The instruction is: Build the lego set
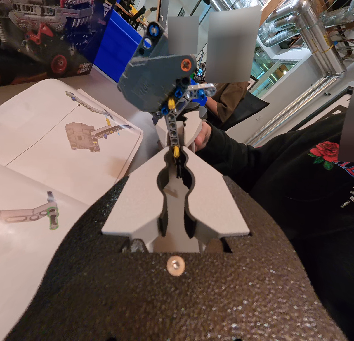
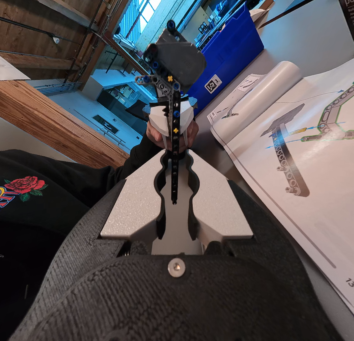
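grey lego assembly [image 1: 153,78] seemingly pinched by both tongs.

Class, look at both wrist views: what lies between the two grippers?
The lego assembly: its black beam runs from the right gripper towards the left gripper, clearest in the right wrist view.

We see our right claw [image 2: 175,157] closed on a long black beam [image 2: 175,166] of the lego build [image 2: 172,78], whose dark grey block [image 2: 182,63] with blue pins sits at the far end, up off the desk [image 2: 306,34]. Beyond it, our left claw [image 2: 170,115] faces us, gripped by a hand [image 2: 155,134]. An open instruction booklet [image 2: 287,159] lies on the desk to the right, a blue bin [image 2: 233,49] behind it.
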`<state>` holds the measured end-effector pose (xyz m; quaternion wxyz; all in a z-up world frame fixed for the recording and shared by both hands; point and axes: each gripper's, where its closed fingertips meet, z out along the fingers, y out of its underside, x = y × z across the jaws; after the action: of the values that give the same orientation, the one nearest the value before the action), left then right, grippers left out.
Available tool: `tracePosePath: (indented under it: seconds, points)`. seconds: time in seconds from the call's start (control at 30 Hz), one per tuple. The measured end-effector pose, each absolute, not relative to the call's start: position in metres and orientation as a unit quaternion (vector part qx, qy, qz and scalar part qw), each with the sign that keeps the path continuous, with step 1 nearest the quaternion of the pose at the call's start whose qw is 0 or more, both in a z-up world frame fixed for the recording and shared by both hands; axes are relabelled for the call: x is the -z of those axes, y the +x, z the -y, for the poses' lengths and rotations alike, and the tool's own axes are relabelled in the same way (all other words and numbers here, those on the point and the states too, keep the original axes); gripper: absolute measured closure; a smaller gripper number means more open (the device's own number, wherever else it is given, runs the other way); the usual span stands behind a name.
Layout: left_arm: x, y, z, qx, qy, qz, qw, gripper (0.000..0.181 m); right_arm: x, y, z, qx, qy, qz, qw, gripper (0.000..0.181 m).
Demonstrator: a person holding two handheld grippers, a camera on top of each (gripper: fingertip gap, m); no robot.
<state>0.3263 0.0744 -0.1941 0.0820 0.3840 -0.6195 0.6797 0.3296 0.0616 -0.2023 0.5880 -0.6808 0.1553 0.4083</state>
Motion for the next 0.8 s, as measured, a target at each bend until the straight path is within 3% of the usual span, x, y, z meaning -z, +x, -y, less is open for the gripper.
tracePosePath:
  seconds: [0.27,0.43,0.8]
  points:
    - [0.178,0.316,-0.062,-0.721,0.321,0.606,0.098,0.176,0.170,0.321,-0.063,-0.393,-0.636,-0.111,0.654,0.165]
    - [0.173,0.312,-0.057,-0.733,0.283,0.614,0.070,0.176,0.159,0.320,-0.062,-0.326,-0.647,-0.085,0.684,0.177]
    - [0.192,0.331,-0.077,-0.691,0.353,0.631,0.010,0.169,0.175,0.337,-0.061,0.013,-0.773,0.019,0.635,0.177]
